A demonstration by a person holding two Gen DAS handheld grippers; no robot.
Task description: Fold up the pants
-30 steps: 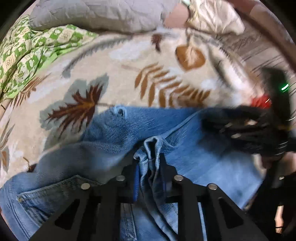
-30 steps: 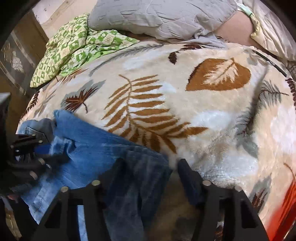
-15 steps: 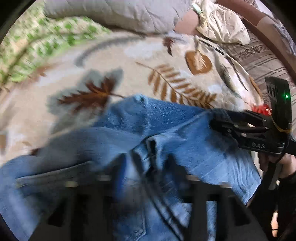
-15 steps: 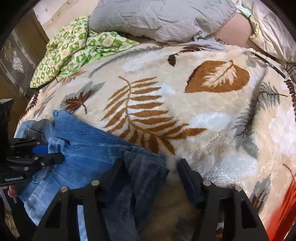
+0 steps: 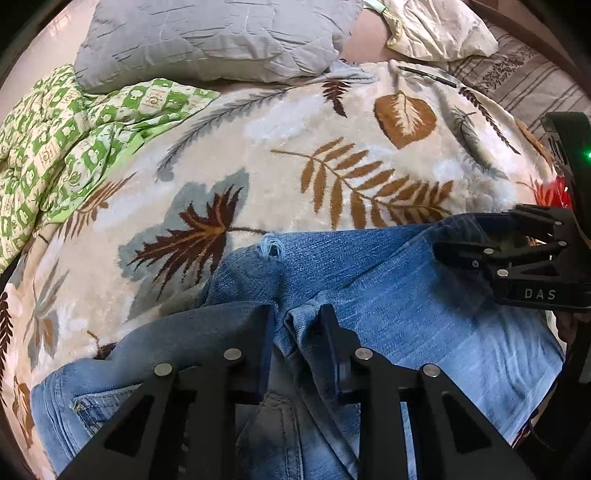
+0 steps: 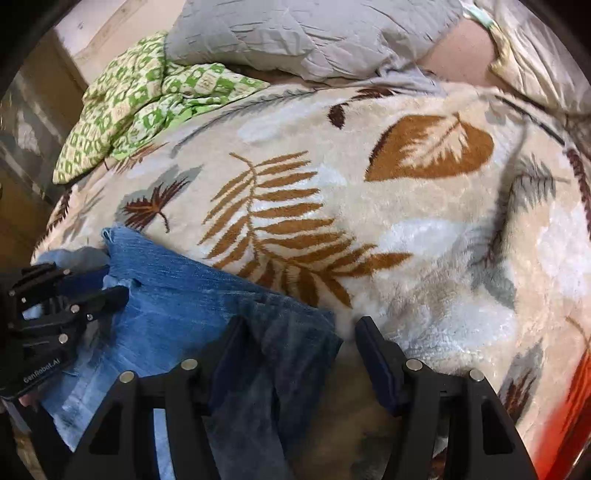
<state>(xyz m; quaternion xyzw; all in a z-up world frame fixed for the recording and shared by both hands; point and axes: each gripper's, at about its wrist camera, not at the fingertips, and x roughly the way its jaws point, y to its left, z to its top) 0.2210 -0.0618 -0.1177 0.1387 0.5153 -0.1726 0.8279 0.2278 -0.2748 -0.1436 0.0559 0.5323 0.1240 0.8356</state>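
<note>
Blue denim pants (image 5: 388, 295) lie folded in layers on a leaf-patterned blanket (image 5: 295, 147), at the near edge of the bed. My left gripper (image 5: 297, 321) sits over a raised fold of the denim, its jaws a little apart with the fold between them, loosely. In the right wrist view the pants (image 6: 177, 306) lie at the lower left. My right gripper (image 6: 299, 332) is open wide, its left finger over the pants' dark corner, its right finger over the blanket (image 6: 406, 221). Each gripper shows in the other's view: the right one (image 5: 461, 254) and the left one (image 6: 110, 291).
A grey pillow (image 5: 207, 40) and a green checked cloth (image 5: 66, 147) lie at the far left of the bed. A cream pillow (image 5: 436, 29) and a striped sheet (image 5: 517, 81) lie at the far right. A pen (image 5: 428, 75) lies near the blanket's far edge.
My left gripper was shut on the denim fold and has loosened its jaws. The pants have settled flatter on the blanket. The right gripper has stayed open and barely moved.
</note>
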